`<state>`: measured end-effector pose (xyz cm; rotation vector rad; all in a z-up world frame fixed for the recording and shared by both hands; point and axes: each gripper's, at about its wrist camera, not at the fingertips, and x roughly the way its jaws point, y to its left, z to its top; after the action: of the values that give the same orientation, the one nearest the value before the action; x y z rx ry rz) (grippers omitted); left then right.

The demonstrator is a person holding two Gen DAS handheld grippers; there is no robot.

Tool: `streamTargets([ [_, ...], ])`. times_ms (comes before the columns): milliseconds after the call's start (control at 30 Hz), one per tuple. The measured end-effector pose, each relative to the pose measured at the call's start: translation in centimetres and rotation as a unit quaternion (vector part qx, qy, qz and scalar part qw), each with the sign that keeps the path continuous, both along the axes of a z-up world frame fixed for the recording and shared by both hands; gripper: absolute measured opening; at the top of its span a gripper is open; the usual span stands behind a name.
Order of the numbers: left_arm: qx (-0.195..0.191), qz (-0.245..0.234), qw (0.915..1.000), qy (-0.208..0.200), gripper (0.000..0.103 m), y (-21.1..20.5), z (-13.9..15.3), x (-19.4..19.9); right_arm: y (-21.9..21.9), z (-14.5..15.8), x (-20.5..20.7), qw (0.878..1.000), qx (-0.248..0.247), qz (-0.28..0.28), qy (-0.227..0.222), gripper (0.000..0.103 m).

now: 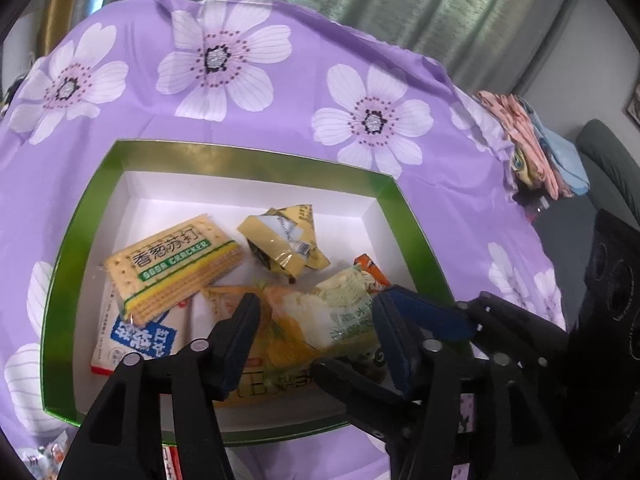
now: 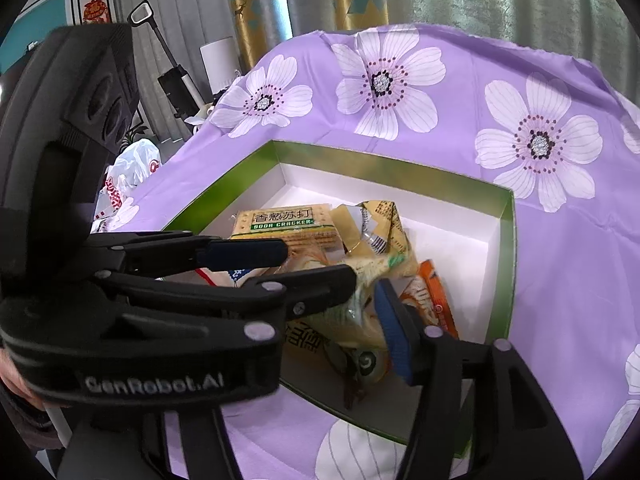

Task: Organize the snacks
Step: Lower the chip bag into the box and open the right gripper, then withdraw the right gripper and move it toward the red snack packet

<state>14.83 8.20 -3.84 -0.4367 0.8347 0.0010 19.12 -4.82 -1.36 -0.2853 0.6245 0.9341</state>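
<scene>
A green box with white inner walls [image 1: 80, 240] [image 2: 506, 248] sits on the purple flowered cloth and holds several snack packs. Among them are a soda cracker pack [image 1: 172, 264] [image 2: 284, 220], a crumpled yellow pack [image 1: 280, 244] and an orange pack [image 1: 372, 270] [image 2: 434, 300]. A yellow-green bag [image 1: 320, 312] [image 2: 360, 280] lies on top of the near packs. My left gripper [image 1: 316, 312] [image 2: 320, 262] is open, one finger on each side of that bag. My right gripper [image 1: 360, 336] [image 2: 320, 300] comes in from the right, open, its blue pad beside the bag. The left gripper hides the right gripper's other finger.
The purple flowered cloth [image 1: 280, 120] covers the whole surface. Folded clothes [image 1: 540, 148] are stacked at its far right edge. More snack packs [image 1: 44, 456] lie in front of the box at the near left. A white plastic bag [image 2: 132, 168] and a stick vacuum [image 2: 176, 80] stand beyond the left edge.
</scene>
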Motion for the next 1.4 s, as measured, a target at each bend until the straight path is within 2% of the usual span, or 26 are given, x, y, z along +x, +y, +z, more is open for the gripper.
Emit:
streamTargets([
  [133,0.011,0.003,0.9999,-0.004,0.07,-0.1,0.4,-0.4,-0.1,0.3,-0.3,1.0,0.001,-0.003,-0.008,0.067],
  [200,0.02,0.006,0.9998,-0.004,0.077,-0.2,0.7,-0.6,-0.2,0.4,-0.4,1.0,0.002,-0.003,-0.011,0.068],
  [500,0.034,0.019,0.9992,-0.014,0.078,-0.2,2.4,-1.9,-1.5,1.9,-1.8,0.999,0.013,-0.014,-0.03,0.079],
  [667,0.041,0.026,0.9984,-0.029,0.087,-0.5,4.1,-3.4,-2.4,2.9,-3.1,0.999,0.018,-0.023,-0.046,0.09],
  [800,0.045,0.027,0.9977,-0.043,0.087,-0.8,5.4,-4.8,-3.1,3.7,-4.4,0.998,0.021,-0.031,-0.054,0.092],
  [967,0.05,0.028,0.9965,-0.062,0.087,-1.3,7.0,-7.0,-4.2,4.9,-6.6,0.997,0.03,-0.036,-0.068,0.098],
  [1167,0.049,0.031,0.9948,-0.083,0.087,-1.7,8.6,-10.2,-4.9,5.8,-9.3,0.996,0.035,-0.033,-0.08,0.099],
  [1400,0.051,0.045,0.9936,-0.09,0.087,-1.6,9.2,-13.7,-5.1,6.1,-12.3,0.995,0.036,-0.024,-0.086,0.099],
])
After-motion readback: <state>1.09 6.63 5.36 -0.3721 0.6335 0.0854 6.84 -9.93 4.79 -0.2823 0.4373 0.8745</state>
